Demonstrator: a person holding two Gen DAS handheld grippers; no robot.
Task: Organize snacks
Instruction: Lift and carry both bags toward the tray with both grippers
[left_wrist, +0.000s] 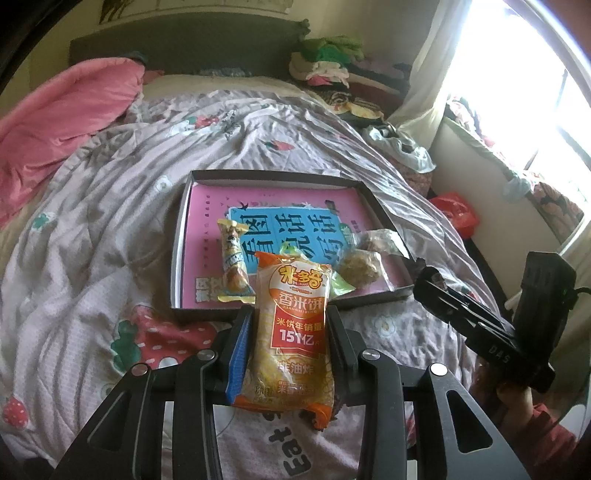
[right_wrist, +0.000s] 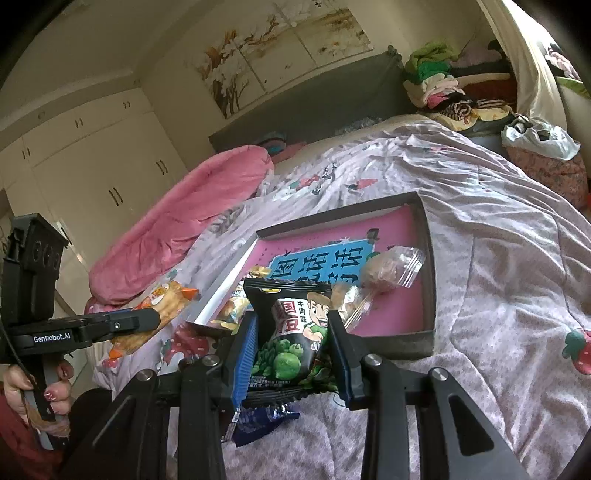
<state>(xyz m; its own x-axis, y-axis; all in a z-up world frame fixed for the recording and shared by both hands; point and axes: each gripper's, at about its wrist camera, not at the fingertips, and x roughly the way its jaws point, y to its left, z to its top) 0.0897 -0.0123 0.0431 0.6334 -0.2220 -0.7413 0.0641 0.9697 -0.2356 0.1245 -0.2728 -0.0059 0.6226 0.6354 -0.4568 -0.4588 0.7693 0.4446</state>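
Observation:
My left gripper is shut on an orange rice-cracker packet, held just in front of the near edge of a shallow box with a pink liner on the bed. In the box lie a yellow snack stick and two clear bags of round cakes. My right gripper is shut on a black green-pea packet, also near the box. The left gripper with its orange packet shows at the left of the right wrist view. The right gripper body shows in the left wrist view.
A blue packet lies on the strawberry-print quilt below my right gripper. A pink duvet lies at the far left. Piled clothes and a plastic bag sit at the far right by the window.

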